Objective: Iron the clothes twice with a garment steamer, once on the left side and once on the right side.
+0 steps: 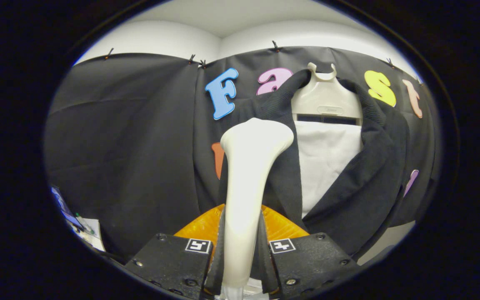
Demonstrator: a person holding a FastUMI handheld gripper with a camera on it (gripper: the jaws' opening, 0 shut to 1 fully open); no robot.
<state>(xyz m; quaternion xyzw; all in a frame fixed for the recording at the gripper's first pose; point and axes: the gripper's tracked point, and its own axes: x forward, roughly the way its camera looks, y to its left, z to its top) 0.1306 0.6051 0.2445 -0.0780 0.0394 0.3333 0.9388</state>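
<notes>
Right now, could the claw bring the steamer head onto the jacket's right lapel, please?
Probably yes: the claw is shut on the garment steamer, whose head sits by the black jacket with nothing between.

The steamer between the clamped fingers looks smooth, glossy plastic. The jacket is matt ribbed cloth. Its hanger looks smooth plastic.

You see the steamer upright between the gripper fingers, both pressing its handle | jacket on hanger just beyond, to its right | cloth wall behind
</notes>
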